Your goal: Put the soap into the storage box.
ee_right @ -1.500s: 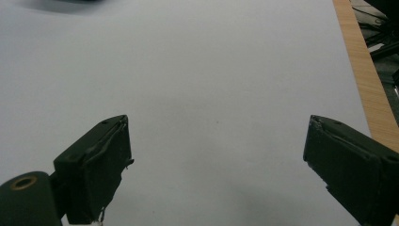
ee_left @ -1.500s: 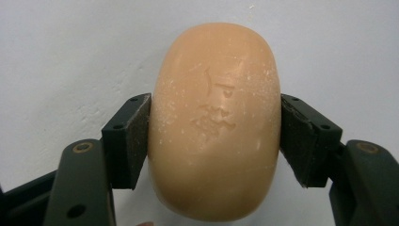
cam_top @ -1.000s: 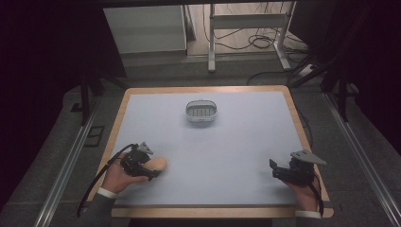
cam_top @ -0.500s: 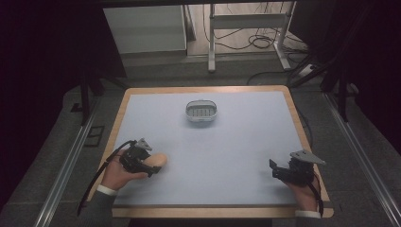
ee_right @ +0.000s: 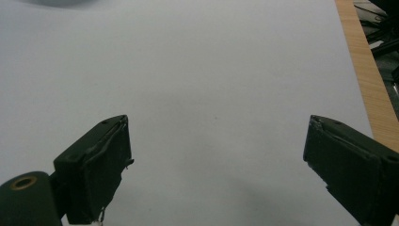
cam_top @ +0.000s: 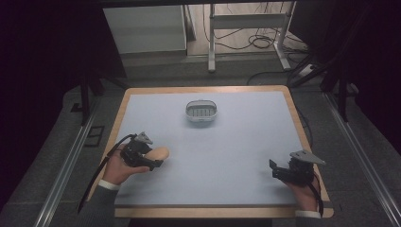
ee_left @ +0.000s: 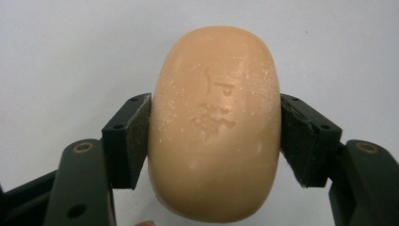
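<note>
Peach oval soap bar, faint embossed stamp, clamped lengthwise in left hand-held gripper, right hand-held gripper wide open, empty

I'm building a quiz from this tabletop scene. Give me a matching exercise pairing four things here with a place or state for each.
Things:
1. peach oval soap bar
2. grey oval slotted dish
3. left gripper
4. right gripper

Places or states:
A. jaws wide apart over bare tabletop
B. standing alone at the table's far middle
C. clamped between two black pads
D. shut on a bar near the left edge

Pairs: 1-C, 2-B, 3-D, 4-A
</note>
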Available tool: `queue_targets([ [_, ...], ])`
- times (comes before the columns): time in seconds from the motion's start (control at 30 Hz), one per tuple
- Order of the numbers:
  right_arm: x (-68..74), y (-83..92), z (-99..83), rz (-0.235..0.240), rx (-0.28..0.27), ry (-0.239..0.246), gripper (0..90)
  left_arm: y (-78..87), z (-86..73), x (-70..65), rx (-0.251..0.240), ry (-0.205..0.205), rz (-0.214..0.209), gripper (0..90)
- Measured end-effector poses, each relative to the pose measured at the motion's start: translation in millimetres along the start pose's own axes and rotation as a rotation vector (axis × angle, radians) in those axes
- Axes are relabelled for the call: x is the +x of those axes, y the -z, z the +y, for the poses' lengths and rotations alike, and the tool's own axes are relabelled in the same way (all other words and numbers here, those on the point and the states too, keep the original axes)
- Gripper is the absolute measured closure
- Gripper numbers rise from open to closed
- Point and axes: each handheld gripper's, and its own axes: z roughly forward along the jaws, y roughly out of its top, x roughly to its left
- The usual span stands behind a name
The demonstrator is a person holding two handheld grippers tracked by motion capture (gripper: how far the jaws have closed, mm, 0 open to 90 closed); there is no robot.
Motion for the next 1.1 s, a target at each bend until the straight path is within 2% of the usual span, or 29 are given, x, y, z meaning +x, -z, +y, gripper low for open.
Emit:
queue_targets([
  [0.53, -0.8, 0.2, -0.3, -0.001, 0.000, -0.003, 7.9, -3.0, 11.2, 6.7, -0.015, 0.009, -0.014, 32.2],
  [0.83, 0.3, 0.4, -0.1, -0.005, -0.002, 0.003, 7.9, -3.6, 17.9, 10.6, -0.017, 0.015, -0.002, 32.2],
  [1.1, 0.7, -1.7, -0.2, -0.007, -0.003, 0.007, 7.9, -6.2, 29.4, 12.5, -0.022, 0.002, -0.002, 32.2],
])
